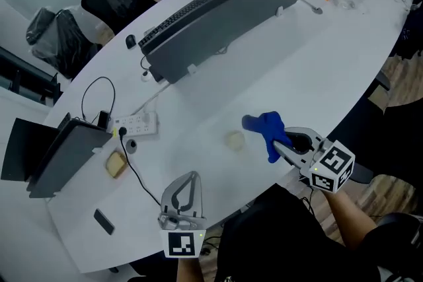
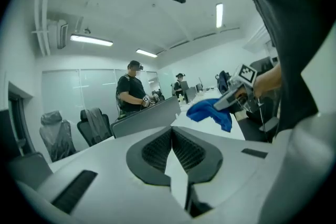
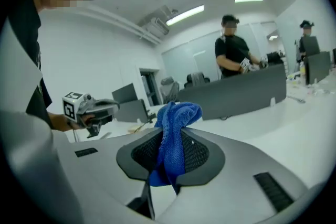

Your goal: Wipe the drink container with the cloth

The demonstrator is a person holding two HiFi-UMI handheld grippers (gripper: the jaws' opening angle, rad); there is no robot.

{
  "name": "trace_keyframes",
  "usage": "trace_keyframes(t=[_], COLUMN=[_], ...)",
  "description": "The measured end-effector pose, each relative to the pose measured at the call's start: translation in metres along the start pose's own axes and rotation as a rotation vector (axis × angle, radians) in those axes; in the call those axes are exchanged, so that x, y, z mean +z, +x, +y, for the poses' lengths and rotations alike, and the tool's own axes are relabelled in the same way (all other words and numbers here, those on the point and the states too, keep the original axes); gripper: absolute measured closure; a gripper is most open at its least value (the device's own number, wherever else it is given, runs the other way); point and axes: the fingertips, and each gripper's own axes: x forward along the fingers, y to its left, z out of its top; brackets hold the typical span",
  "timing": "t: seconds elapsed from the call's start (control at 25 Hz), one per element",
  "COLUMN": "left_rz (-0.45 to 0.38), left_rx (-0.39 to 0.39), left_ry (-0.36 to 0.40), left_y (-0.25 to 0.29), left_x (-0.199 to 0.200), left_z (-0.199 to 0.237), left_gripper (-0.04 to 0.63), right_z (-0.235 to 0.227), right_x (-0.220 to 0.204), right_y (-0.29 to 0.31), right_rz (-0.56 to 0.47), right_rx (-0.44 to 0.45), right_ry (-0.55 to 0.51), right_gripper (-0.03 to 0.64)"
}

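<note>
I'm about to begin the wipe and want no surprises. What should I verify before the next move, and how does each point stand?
1. Blue cloth clamped in right gripper: ok.
2. Left gripper free to steady the container: ok, jaws together, nothing between.
3. Drink container identified: cannot tell; only a small pale round object lies on the table near the cloth.
4. Cloth touching that object: not ok, apart.
5. Power strip away from the work spot: ok.
</note>
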Motion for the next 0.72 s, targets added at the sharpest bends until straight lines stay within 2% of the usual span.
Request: trace_keyframes(t=[0.08,0.12,0.2,0.28,0.48,0.72], left_rz=[-0.020,-0.054,-0.135,-0.184,-0.222,-0.260], left_rx=[0.015,0.029,0.073,0.121,0.150,0.135], left_ry=[0.050,0.039,-0.062,-0.140,-0.233,-0.234], left_y=[-0.019,-0.027,-0.040,-0.050,-0.082,-0.109], left_x=[0.014,0.022,0.031,0.031,0.023,0.018], left_z=[-0.003,-0.003,0.001,0.003,0.002,-0.001], left_gripper=[0.591,0.591,0.591,0.591,0.591,0.591], right_z=[0.023,0.035,0.058,0.076,0.106,0.129], right_x=[0.021,0.027,0.034,0.034,0.021,0.012], right_y=[-0.019,-0.027,-0.041,-0.053,-0.079,-0.095], right_rz=[-0.113,-0.155,-0.217,-0.259,-0.271,-0.261], right_rx=[-0.081,-0.123,-0.189,-0.231,-0.352,-0.421], right_ry=[-0.050,-0.088,-0.155,-0.169,-0.171,-0.200], right_gripper=[0.545,0.545,0.545,0.545,0.545,0.545])
